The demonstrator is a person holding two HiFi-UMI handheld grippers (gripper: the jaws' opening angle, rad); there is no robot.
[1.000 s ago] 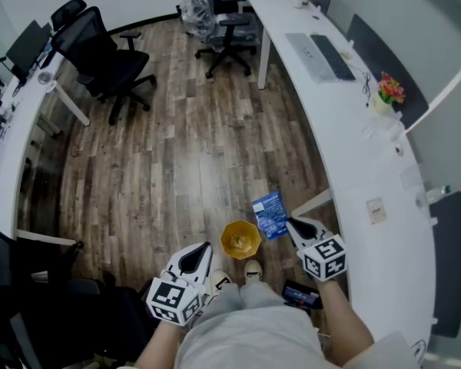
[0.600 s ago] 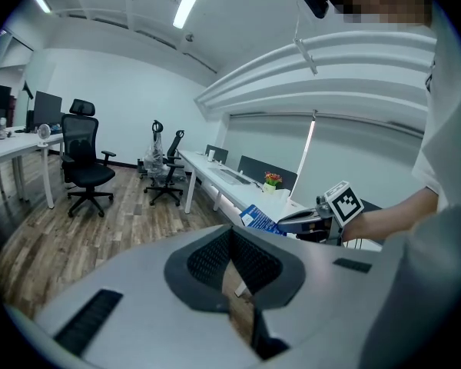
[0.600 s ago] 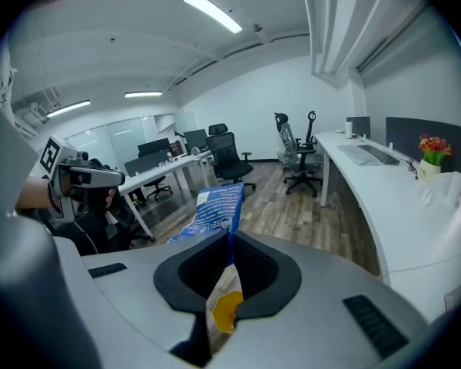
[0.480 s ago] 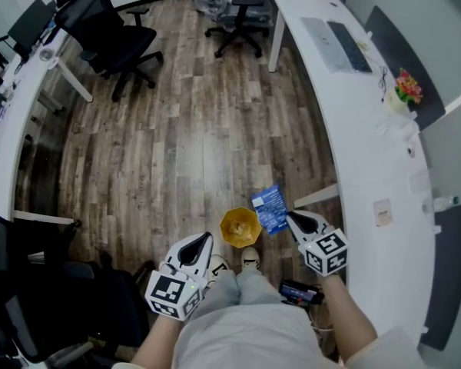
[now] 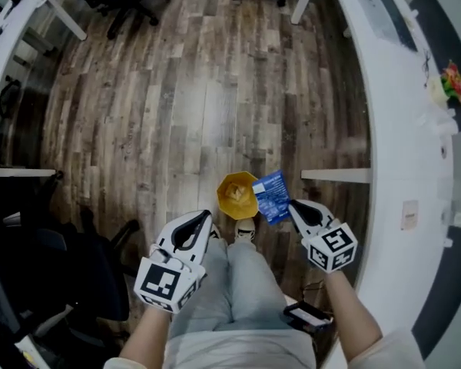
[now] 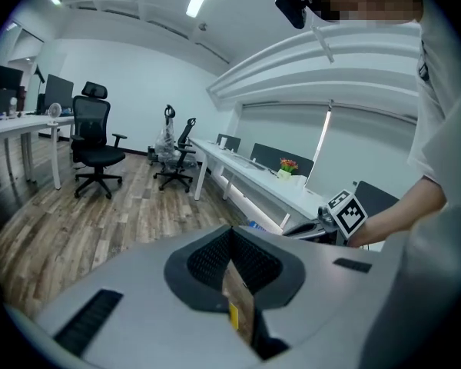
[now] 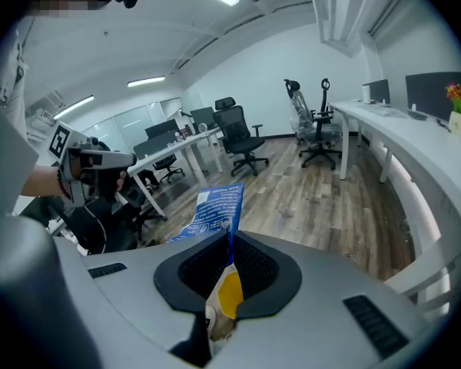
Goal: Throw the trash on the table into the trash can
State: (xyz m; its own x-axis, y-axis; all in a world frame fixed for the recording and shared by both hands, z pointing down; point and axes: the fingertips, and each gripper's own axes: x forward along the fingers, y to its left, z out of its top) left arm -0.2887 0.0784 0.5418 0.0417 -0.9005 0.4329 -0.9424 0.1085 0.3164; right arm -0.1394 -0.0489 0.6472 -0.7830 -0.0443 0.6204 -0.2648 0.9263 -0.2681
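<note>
Standing beside the person, I saw the right tool (image 5: 294, 207) pressed together on one edge of the blue packet (image 5: 271, 197). The packet stuck out in front of the tips and hung in the air, away from the white surface (image 5: 399, 129). The yellow trash can (image 5: 238, 194) stood on the wooden floor (image 5: 177, 129), just in front of the person's shoe (image 5: 246, 230). Seen from above, the packet was just beside the right rim of the can, maybe overlapping it a little, but not over the middle of the opening. The left tool (image 5: 202, 223) was pressed together too, with nothing in it that I could see, and it hung near the can on the other side.

In my judgement the step in hand was the drop itself. To do it well, the right tool needed to carry the packet sideways, toward the left tool, until it was fully over the opening. It also needed to go lower, close above the rim, because such a light, flat packet can glide aside when it falls. The opening looked small against the packet, so I thought it better to point one narrow end of the packet down before the tool spread. The left tool had better keep clear of the opening and not push the can, which seemed light enough to tip. Only after all this was it right to release the grip
</note>
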